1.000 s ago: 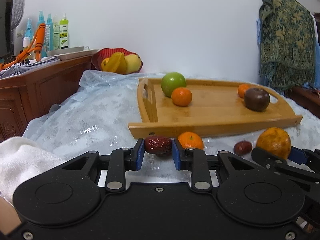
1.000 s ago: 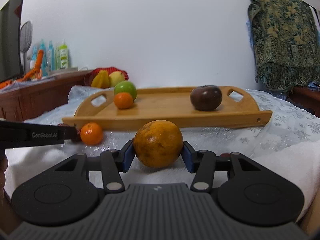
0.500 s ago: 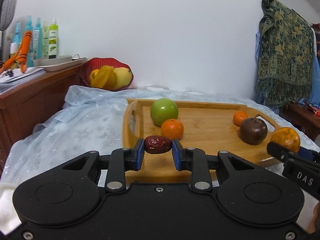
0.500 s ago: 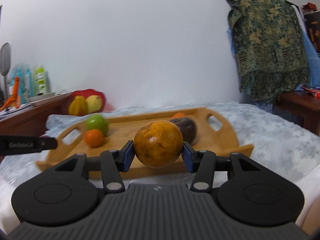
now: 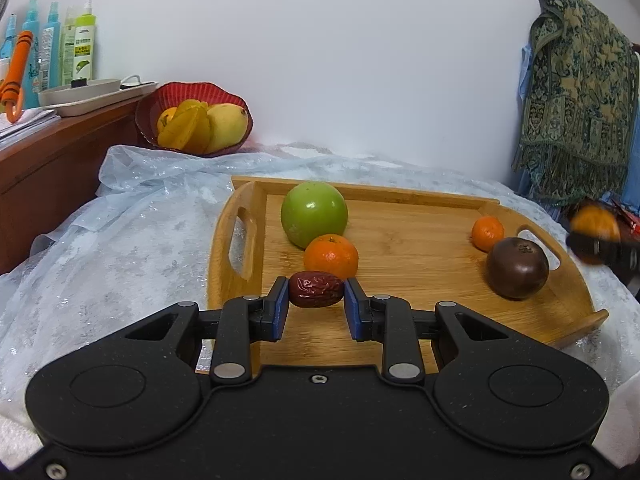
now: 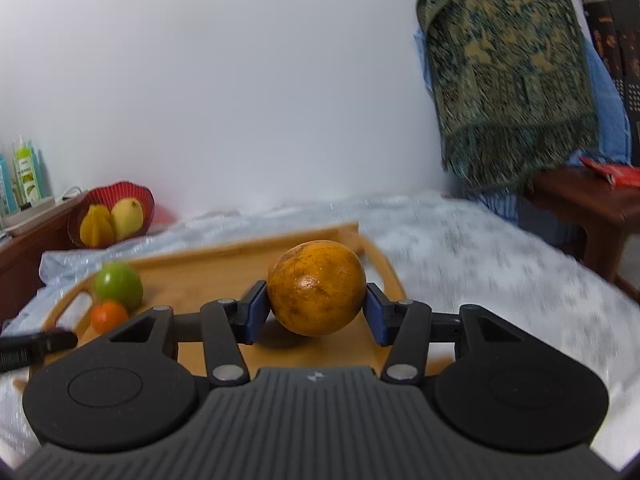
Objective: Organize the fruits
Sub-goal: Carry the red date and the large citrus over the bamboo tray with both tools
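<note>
Carrying fruit to the wooden tray (image 5: 568, 322), the left gripper (image 5: 316, 292) has its jaws nearly closed on a red date (image 5: 316, 289) over the tray's near-left corner, while the right gripper (image 6: 316, 300), jaws partly open, clamps a large orange (image 6: 316, 287), seemingly above its right end.

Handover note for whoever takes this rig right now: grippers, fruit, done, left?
Left gripper: shut on the red date, above the wooden tray.
Right gripper: shut on the large orange, over the tray's right part.
Done: green apple, two mandarins and dark brown fruit lie in the tray.
Left: set down both held fruits.
</note>
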Demonstrator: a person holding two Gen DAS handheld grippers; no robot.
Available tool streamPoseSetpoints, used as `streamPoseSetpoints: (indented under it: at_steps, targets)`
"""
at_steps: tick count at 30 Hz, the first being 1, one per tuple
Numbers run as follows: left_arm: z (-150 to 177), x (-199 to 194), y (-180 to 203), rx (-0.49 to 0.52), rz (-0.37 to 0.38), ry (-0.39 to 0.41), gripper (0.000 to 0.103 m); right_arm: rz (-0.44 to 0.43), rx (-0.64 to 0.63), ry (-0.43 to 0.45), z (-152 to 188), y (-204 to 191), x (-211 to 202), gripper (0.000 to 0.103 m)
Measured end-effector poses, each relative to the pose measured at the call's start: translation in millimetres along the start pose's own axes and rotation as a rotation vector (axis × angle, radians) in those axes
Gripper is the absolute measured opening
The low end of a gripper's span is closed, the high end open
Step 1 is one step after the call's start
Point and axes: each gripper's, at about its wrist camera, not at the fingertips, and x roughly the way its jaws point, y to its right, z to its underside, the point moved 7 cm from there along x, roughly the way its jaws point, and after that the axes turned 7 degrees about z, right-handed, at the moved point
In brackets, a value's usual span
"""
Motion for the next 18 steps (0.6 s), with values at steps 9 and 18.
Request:
streamPoseSetpoints:
  at_steps: [9,18]
  targets:
    - [3.5,21.6,3.6,0.009,0.003,-0.046,0.027,-0.085,-0.011,-0.104,-37.5,-5.6,80.2,0.054]
    - [-0.1,44.4,8.8,0.023,0.020,-0.097,0.028,-0.127,-0.031,-0.271,-34.8,-10.2,142.3,0.054]
